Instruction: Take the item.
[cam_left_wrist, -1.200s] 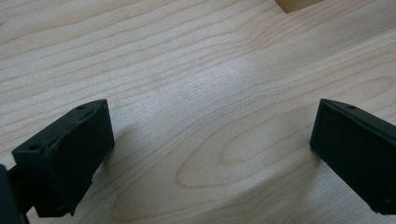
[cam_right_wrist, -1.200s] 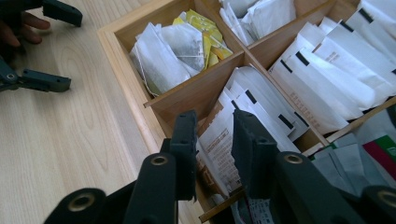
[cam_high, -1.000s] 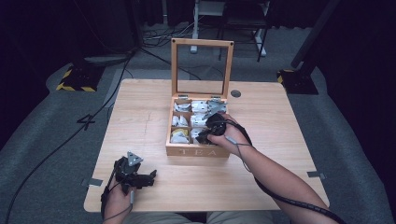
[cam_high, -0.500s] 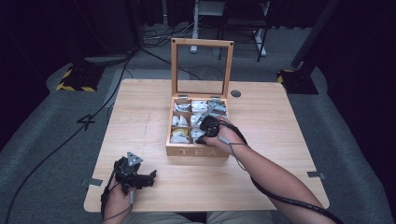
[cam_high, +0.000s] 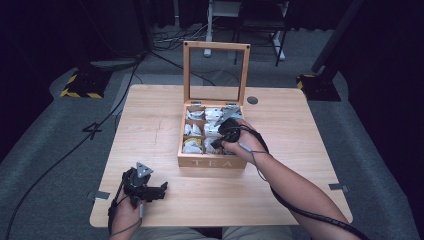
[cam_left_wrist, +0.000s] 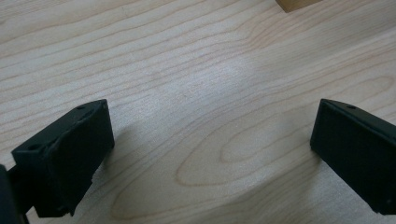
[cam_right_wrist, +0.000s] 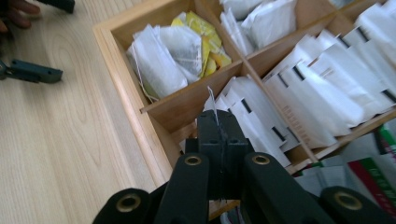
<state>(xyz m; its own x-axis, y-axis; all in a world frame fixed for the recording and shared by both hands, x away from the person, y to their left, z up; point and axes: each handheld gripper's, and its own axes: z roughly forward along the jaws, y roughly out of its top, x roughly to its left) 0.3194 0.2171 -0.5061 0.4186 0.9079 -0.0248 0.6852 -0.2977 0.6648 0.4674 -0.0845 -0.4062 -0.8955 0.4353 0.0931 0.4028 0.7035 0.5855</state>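
A wooden tea box (cam_high: 212, 162) marked TEA stands mid-table with its glass lid upright. Its compartments hold white sachets (cam_right_wrist: 322, 98) and yellow tea bags (cam_right_wrist: 205, 37). My right gripper (cam_high: 224, 136) reaches into the front right compartment. Its jaws (cam_right_wrist: 217, 116) are shut on the thin top edge of a white tea bag (cam_right_wrist: 211, 97), which still sits among the others. My left gripper (cam_high: 160, 191) rests on the table near the front left corner. It stands open (cam_left_wrist: 212, 135) with bare wood between its fingers.
The table (cam_high: 150, 130) has a round cable hole (cam_high: 252, 100) behind the box and tape marks at both side edges. The box's front wall (cam_right_wrist: 135, 107) stands just left of my right jaws. Cables and chair legs lie on the floor beyond.
My right gripper has shifted slightly left over the box's front compartment. The left gripper has stayed put.
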